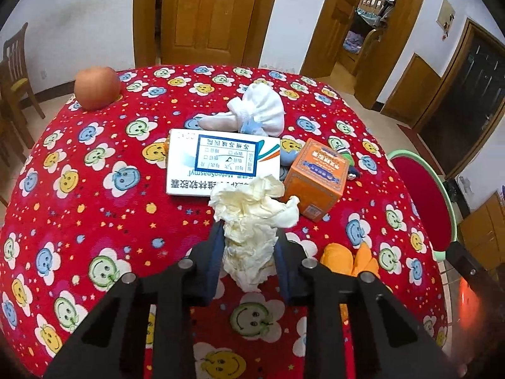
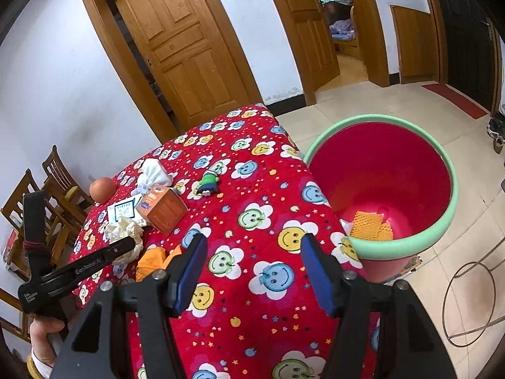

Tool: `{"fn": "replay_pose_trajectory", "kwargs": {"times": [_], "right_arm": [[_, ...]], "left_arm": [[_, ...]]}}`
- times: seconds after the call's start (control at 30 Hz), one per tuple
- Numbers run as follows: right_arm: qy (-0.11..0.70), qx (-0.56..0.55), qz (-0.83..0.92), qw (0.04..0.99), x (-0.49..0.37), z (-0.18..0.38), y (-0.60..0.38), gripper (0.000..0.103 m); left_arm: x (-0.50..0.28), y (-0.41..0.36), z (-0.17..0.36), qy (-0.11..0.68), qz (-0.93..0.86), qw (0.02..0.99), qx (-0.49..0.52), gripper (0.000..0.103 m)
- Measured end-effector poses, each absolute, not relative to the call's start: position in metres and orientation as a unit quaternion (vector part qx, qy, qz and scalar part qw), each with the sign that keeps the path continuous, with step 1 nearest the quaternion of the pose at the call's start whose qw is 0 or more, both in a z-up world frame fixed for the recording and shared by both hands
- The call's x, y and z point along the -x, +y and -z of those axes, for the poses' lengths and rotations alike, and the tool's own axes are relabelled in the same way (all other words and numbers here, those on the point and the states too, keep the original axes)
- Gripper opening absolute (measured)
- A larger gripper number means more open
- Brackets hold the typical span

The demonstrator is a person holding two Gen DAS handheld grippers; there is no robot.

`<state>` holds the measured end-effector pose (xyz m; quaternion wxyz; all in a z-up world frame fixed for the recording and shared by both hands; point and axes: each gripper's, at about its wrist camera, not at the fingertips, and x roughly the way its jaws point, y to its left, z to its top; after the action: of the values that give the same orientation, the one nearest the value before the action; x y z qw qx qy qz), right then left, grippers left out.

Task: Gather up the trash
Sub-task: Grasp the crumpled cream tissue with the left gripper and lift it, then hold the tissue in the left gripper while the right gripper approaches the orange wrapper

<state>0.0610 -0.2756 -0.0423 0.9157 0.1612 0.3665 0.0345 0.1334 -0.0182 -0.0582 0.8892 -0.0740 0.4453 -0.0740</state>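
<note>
A crumpled cream tissue (image 1: pixel 252 202) sits between the blue pads of my left gripper (image 1: pixel 247 230), which is shut on it just above the red smiley tablecloth (image 1: pixel 94 221). The right wrist view shows the same gripper (image 2: pixel 126 246) on the tissue (image 2: pixel 123 230) from the side, with a hand on its handle. My right gripper (image 2: pixel 252 243) stands open over the cloth near the table's edge with nothing between its fingers. To its right, on the floor beside the table, stands a red bin with a green rim (image 2: pixel 448 164); an orange mesh piece (image 2: pixel 369 224) lies at its bottom.
A white medicine box (image 1: pixel 221 164), an orange carton (image 1: pixel 315 177), a white cloth bundle (image 1: pixel 258 110), a round orange fruit (image 1: pixel 98 88), an orange soft thing (image 1: pixel 347 259) and a green toy (image 2: pixel 210 180) lie on the table. Wooden chairs (image 2: pixel 56 189) stand at the left.
</note>
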Motion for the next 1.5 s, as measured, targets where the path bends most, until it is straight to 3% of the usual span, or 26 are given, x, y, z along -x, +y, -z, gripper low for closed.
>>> {"fn": "replay_pose_trajectory", "kwargs": {"times": [0.63, 1.0, 1.5], "right_arm": [[0.362, -0.143, -0.087, 0.917, -0.058, 0.033, -0.226, 0.067], [0.386, -0.114, -0.115, 0.908, -0.072, 0.046, -0.179, 0.075], [0.429, -0.080, -0.115, 0.892, -0.088, 0.077, -0.149, 0.076]], "left_arm": [[-0.104, 0.036, 0.019, 0.400, 0.000, 0.915, 0.050, 0.029], [-0.100, 0.068, 0.030, 0.406, -0.025, 0.910, 0.075, 0.029], [-0.104, 0.079, 0.046, 0.417, -0.025, 0.904, 0.090, 0.029]]}}
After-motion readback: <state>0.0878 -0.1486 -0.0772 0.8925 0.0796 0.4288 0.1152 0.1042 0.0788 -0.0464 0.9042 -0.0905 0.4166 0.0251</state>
